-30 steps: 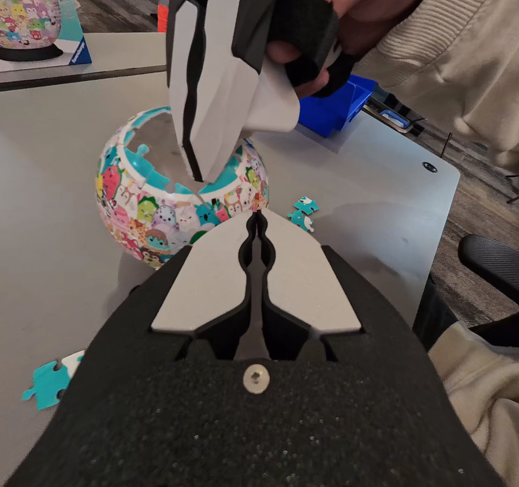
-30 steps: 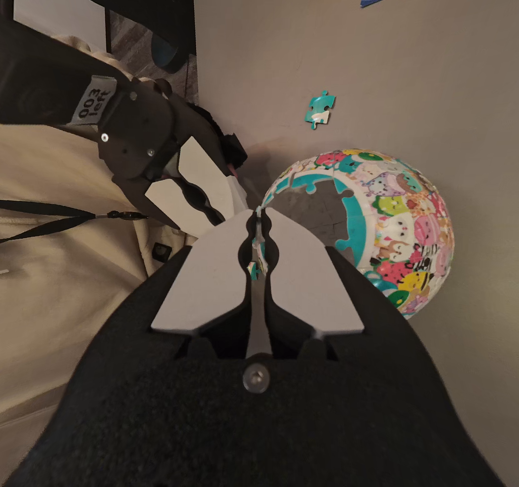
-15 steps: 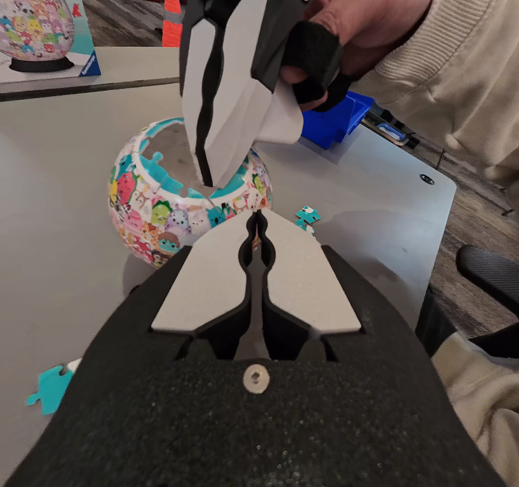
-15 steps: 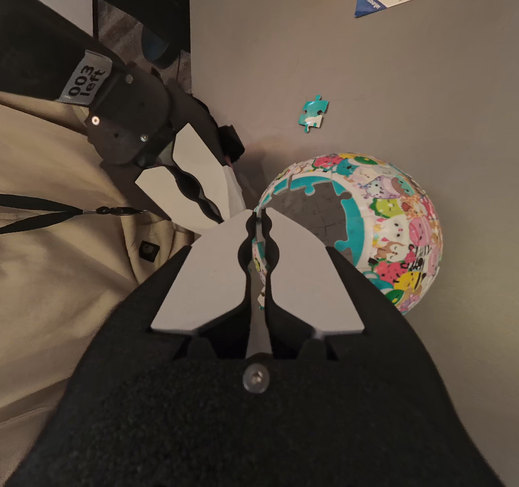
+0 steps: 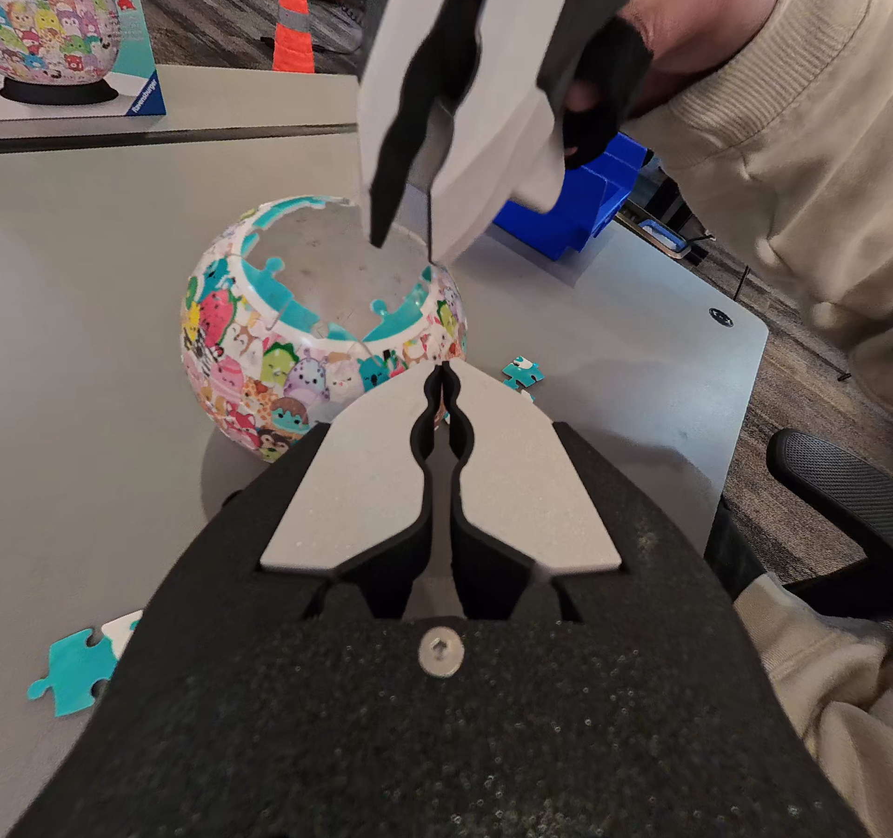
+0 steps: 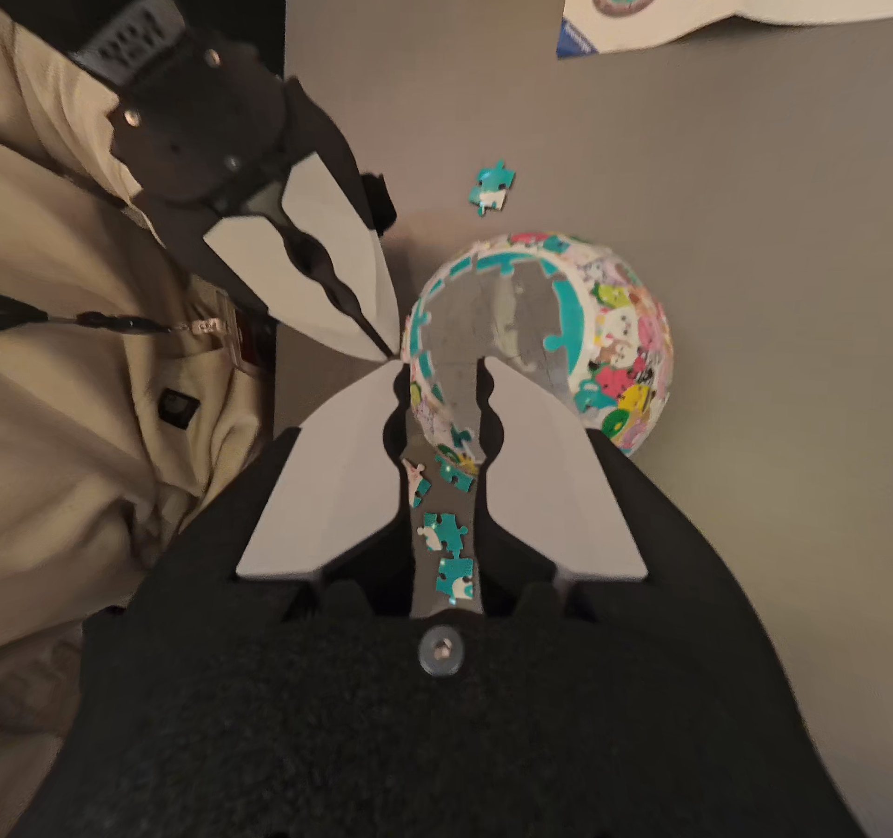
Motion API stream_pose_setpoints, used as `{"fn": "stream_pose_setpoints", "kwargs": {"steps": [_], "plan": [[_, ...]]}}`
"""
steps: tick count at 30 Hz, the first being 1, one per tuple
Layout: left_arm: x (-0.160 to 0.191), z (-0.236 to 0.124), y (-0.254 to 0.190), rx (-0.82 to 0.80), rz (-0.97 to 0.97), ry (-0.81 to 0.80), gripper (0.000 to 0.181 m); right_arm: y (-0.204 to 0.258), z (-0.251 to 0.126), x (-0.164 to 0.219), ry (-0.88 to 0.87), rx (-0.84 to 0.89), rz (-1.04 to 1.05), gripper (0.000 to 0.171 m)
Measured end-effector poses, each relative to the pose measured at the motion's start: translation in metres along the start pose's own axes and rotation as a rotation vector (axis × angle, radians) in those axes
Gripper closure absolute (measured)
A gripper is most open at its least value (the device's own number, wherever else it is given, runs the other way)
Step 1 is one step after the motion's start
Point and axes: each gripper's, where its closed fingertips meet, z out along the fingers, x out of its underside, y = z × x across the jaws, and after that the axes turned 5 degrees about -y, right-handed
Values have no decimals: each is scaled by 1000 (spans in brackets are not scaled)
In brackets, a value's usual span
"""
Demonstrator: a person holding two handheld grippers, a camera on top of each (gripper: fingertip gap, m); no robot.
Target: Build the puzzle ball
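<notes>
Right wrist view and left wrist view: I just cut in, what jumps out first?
The puzzle ball, bright with cartoon animals, sits mid-table with a big jagged hole in its top. The right gripper hangs open right over that hole, while the left gripper is shut, low beside the ball. Teal loose pieces lie on the grey table around it, and the puzzle box stands at the far-left edge.
</notes>
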Motion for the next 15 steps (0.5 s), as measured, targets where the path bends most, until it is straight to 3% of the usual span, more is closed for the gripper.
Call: {"fn": "stream_pose_setpoints", "kwargs": {"steps": [15], "plan": [[-4,-5,9,-40,38,-12,181,15,14,15,34,-64,-2,152]]}}
